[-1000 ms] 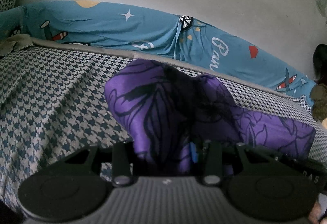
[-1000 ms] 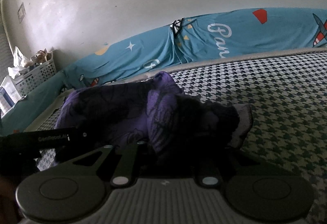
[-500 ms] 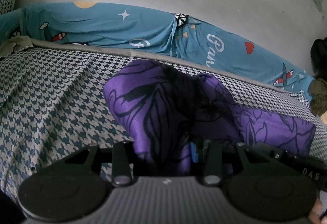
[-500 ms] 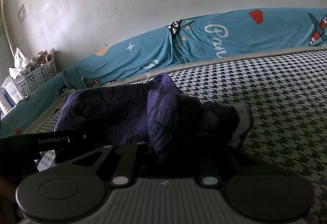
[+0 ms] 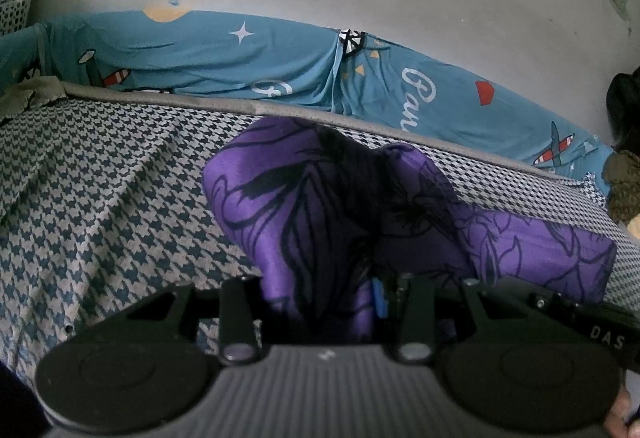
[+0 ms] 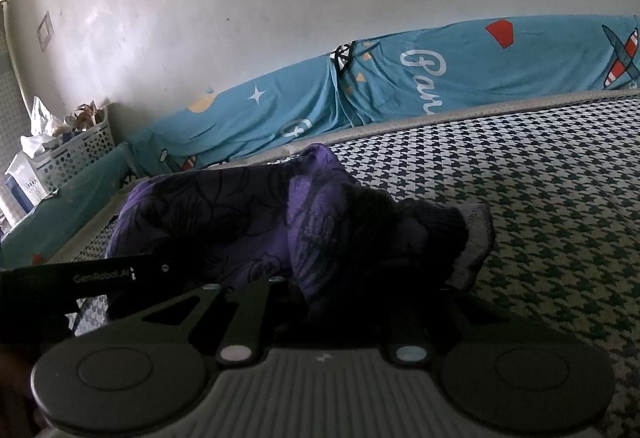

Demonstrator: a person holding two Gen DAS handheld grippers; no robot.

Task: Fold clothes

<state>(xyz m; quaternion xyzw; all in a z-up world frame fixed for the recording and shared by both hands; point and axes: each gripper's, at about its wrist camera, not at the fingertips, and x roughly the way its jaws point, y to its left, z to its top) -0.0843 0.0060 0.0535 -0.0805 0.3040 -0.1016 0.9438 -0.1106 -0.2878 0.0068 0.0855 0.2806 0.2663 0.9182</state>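
Note:
A purple garment (image 5: 312, 206) with a black flower print lies bunched on the houndstooth bed cover (image 5: 100, 198). My left gripper (image 5: 332, 290) is shut on one end of it, and cloth fills the gap and hides the fingertips. In the right wrist view the same garment (image 6: 240, 214) spreads leftward, with a grey inner edge showing at its right. My right gripper (image 6: 340, 278) is shut on this end, its fingertips buried in dark folds. The left gripper's black body (image 6: 104, 274) shows at the left edge there.
A blue cartoon-print sheet (image 6: 480, 78) runs along the white wall behind the bed. A white perforated basket (image 6: 72, 154) with clutter stands in the left corner. An olive cloth (image 5: 32, 94) lies at the bed's far left, and dark items (image 5: 624, 110) sit at the right.
Both grippers keep their hold on the purple garment. The views have drifted only slightly, and the garment's shape is the same.

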